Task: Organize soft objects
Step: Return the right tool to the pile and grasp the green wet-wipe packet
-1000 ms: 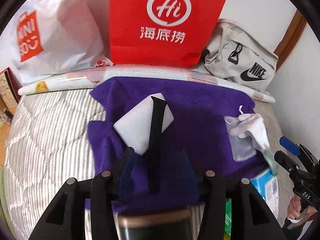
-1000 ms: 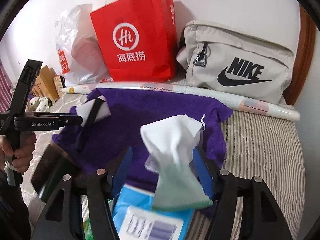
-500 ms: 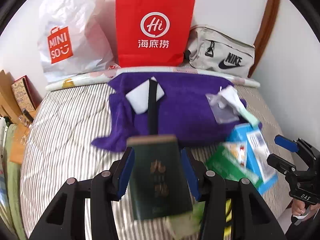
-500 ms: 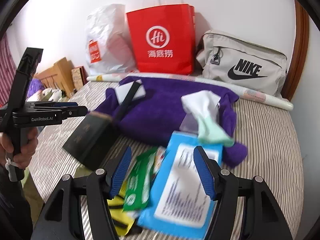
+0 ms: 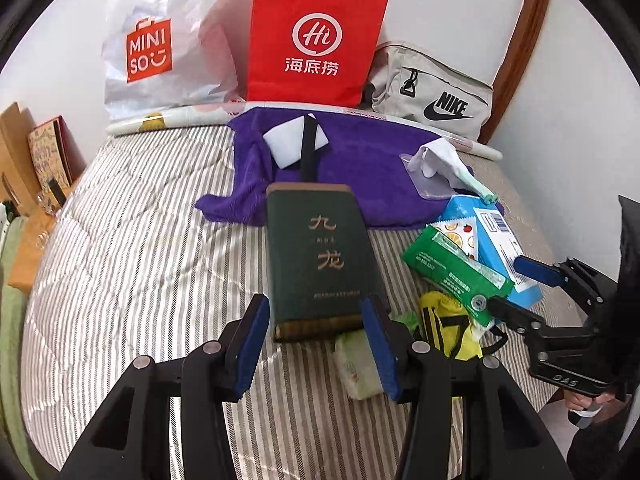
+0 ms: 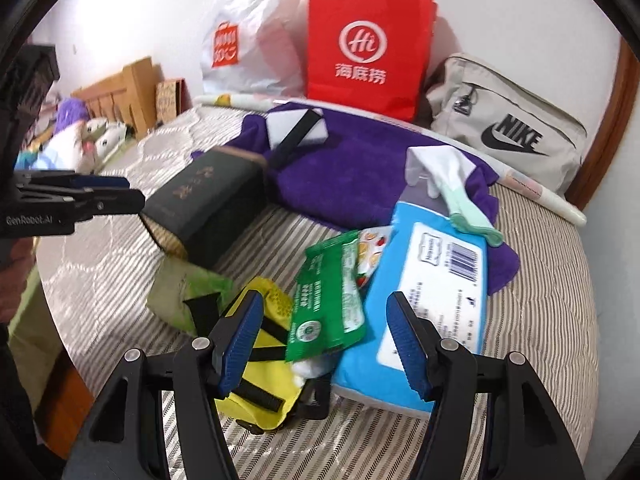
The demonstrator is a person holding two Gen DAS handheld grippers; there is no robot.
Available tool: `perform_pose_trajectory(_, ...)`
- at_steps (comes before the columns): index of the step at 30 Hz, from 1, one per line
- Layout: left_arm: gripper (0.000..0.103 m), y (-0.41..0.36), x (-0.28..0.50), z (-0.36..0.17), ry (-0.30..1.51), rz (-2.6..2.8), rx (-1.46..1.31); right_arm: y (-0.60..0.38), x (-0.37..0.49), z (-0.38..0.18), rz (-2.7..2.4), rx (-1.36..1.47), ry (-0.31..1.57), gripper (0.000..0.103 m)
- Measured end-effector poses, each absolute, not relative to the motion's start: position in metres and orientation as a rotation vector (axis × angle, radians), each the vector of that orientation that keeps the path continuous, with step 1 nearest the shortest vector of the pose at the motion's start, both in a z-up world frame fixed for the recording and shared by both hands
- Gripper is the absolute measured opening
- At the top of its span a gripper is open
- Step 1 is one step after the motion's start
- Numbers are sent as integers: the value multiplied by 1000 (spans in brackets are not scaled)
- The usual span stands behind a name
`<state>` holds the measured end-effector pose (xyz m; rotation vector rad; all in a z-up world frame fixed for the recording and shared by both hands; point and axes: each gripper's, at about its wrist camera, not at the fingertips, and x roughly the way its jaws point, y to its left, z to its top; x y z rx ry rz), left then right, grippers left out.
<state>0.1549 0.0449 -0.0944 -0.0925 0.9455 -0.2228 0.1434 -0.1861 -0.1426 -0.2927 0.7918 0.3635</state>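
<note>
Both claws over the bed, jaws apart, nothing gripped.
Left claw (image 5: 316,344) partly open around the near end of the dark green book (image 5: 320,256); pad contact unclear, probably none. Right claw (image 6: 326,340) open wider above the green packet (image 6: 330,300) and blue wipes pack (image 6: 432,300). White-and-mint sock (image 6: 452,184) on the purple towel (image 6: 352,168), beside the wipes.

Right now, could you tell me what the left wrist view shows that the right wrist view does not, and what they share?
Only the left wrist view shows the gold characters on the dark green book head-on, lying between the left gripper's pads. Only the right wrist view shows plush toys beyond the bed's edge. Both show the purple towel, red paper bag, blue wipes pack and green packet.
</note>
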Motion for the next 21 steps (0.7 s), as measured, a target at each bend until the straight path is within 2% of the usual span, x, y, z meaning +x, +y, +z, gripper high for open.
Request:
perform_pose_trajectory(8,46,51,152,-106,955,-276,-138,-163,144,-165,291,-453,798,62)
perform_pose_trajectory(10,46,52,152,-110,960,-280,-144,-160,144,-167,249,-495,785,45)
perform_pose_trajectory(11,46,52,153,-111,963,-281,-146,-160,144,-167,236,-507,780,41)
perform_pose_trajectory(13,46,53,153,-114,968,-283,-155,-163,145,-164,237,-498,786,21)
perform_pose_trajectory(15,46,53,152,-115,971,-285,-161,-169,148,-161,271,-442,822,7)
perform_pose_trajectory(21,46,54,148,-115,973,-292,-176,-178,142,-162,350,-351,861,7)
